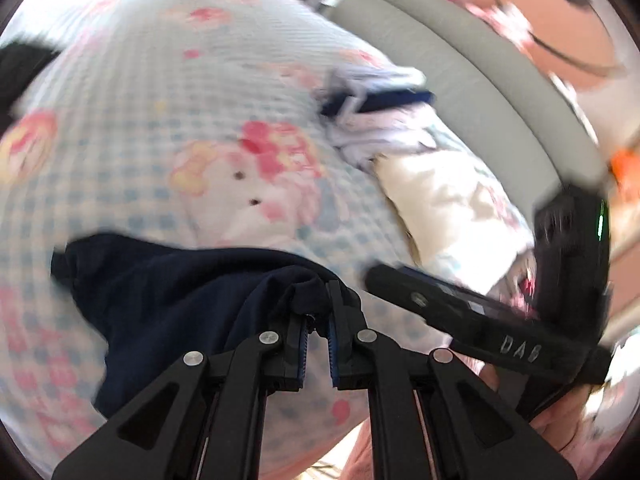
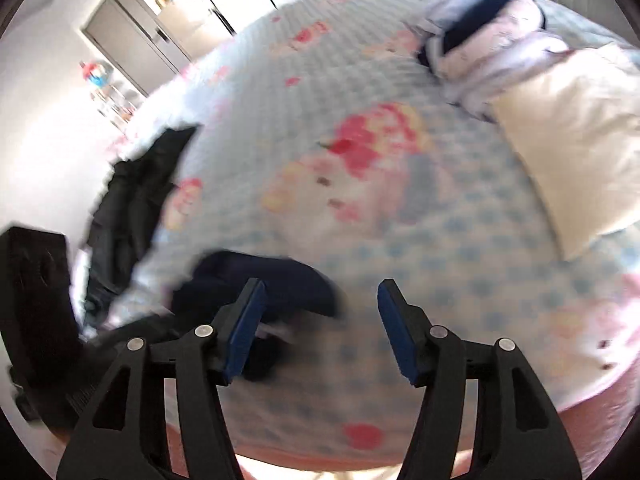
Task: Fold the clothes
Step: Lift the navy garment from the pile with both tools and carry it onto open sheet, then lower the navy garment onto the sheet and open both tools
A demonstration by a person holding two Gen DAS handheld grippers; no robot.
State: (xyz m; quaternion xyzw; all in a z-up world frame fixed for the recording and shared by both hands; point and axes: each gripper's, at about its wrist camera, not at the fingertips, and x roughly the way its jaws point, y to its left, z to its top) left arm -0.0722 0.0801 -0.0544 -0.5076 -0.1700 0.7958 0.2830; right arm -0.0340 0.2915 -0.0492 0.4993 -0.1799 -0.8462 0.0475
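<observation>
A navy garment [image 1: 168, 300] lies bunched on the flowered, blue-checked bedspread [image 1: 180, 128]. My left gripper [image 1: 318, 300] is shut on an edge of the navy garment, whose cloth bunches between the tips. The right gripper body [image 1: 492, 320] shows at the right of the left wrist view. In the right wrist view my right gripper [image 2: 322, 296] is open and empty above the bedspread [image 2: 360, 208], with the navy garment [image 2: 272, 280] just behind its left finger. The frames are blurred.
A pile of folded white, pink and navy clothes [image 1: 372, 112] lies near a cream pillow [image 1: 444, 204] by the grey headboard [image 1: 460, 64]. A black garment [image 2: 132, 196] lies at the bed's left edge. A wardrobe [image 2: 160, 28] stands behind.
</observation>
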